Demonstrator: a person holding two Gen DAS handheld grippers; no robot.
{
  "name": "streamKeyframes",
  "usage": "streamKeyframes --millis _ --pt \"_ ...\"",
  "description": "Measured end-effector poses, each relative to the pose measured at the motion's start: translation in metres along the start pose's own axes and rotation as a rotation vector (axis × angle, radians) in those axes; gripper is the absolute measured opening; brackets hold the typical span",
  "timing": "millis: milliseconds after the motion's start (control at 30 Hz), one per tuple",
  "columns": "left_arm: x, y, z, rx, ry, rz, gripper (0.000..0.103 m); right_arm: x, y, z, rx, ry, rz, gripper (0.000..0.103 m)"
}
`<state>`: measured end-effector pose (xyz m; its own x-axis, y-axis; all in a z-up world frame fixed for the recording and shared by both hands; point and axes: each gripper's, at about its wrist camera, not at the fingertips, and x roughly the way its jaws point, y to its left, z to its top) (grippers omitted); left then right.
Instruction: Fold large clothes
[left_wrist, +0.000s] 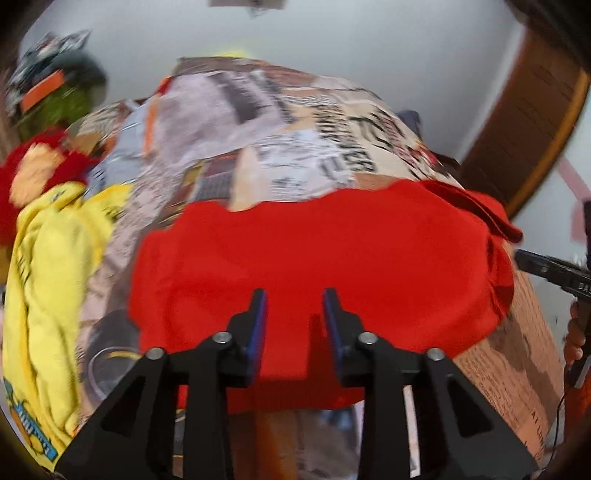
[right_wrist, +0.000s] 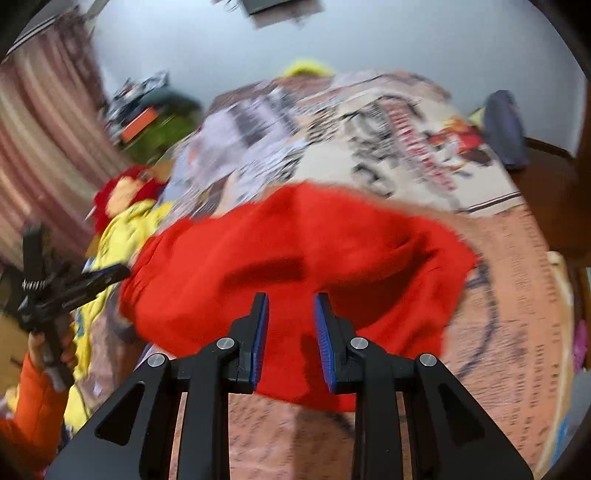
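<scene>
Left wrist view: left gripper (left_wrist: 294, 295) hangs part open w/ nothing between its pads, over the red garment (left_wrist: 332, 266), which lies flattish mid-bed on the printed bedspread (left_wrist: 295, 129). Yellow clothes (left_wrist: 48, 277) heaped at 9 o'clock, prob. waiting.

Right wrist view: right gripper (right_wrist: 291, 299) also part open, empty; red garment bunched towards 3 o'clock, likely a fold laid down.

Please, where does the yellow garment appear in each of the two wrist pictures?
Left wrist: the yellow garment fills the left edge, left of the red garment.
Right wrist: the yellow garment lies left of centre, partly behind the left tool.
Shared landmark: the red plush toy just above the yellow garment.
</scene>
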<state>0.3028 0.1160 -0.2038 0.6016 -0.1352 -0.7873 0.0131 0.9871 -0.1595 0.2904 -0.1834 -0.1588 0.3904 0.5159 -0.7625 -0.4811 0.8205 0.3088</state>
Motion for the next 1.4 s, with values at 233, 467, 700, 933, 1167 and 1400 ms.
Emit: streamKeyframes --millis 233,467,700,933,1167,1400 --pt "0.047 -0.026 -0.007 0.052 0.086 0.004 0.044 0.038 -0.017 0.014 0.025 0.047 -0.050 0.023" --pt "0.059 -0.017 -0.013 0.035 0.064 0.025 0.058 0.012 -0.067 0.041 0.218 -0.140 -0.177 0.032" --pt "0.051 -0.003 -0.020 0.003 0.041 0.095 0.059 -0.008 -0.071 0.035 0.260 -0.160 -0.218 0.032" --pt "0.024 0.024 -0.030 -0.088 0.035 0.183 0.059 -0.004 -0.008 0.023 0.068 -0.094 -0.164 0.039" --pt "-0.019 0.059 -0.052 -0.264 0.031 0.142 0.061 0.016 0.048 0.014 -0.052 -0.030 -0.082 0.041" --pt "-0.023 0.092 -0.081 -0.500 0.086 -0.038 0.068 0.050 0.059 0.005 -0.081 0.051 -0.101 0.063"
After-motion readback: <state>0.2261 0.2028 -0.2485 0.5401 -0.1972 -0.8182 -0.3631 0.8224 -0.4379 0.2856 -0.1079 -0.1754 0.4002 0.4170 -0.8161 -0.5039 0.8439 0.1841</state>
